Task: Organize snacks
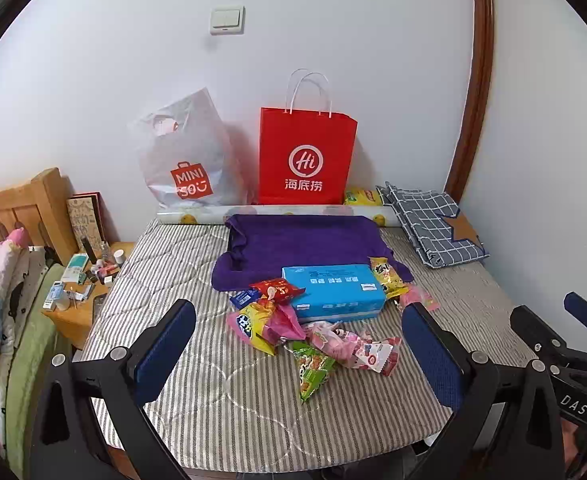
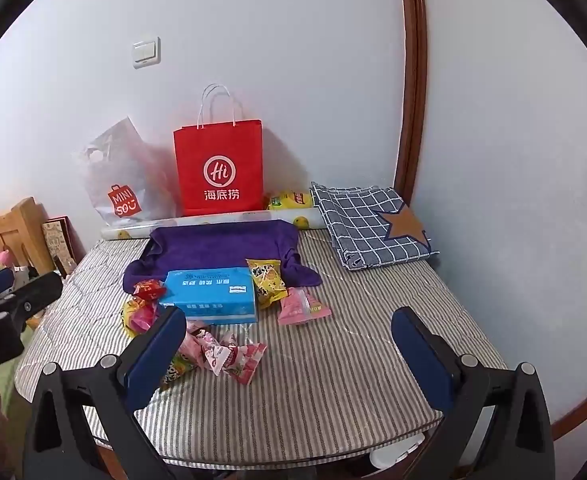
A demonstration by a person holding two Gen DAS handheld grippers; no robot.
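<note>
Several snack packets lie on a striped mattress around a blue tissue box: a yellow-pink packet, a red packet, a green packet, pink packets and a yellow packet. In the right wrist view the blue box, a pink packet and pink packets show. My left gripper is open and empty, above the near packets. My right gripper is open and empty, over the mattress.
A red paper bag and a clear Miniso bag stand against the wall. A purple towel lies behind the box. A folded checked cloth is at the right. A cluttered bedside table stands at the left.
</note>
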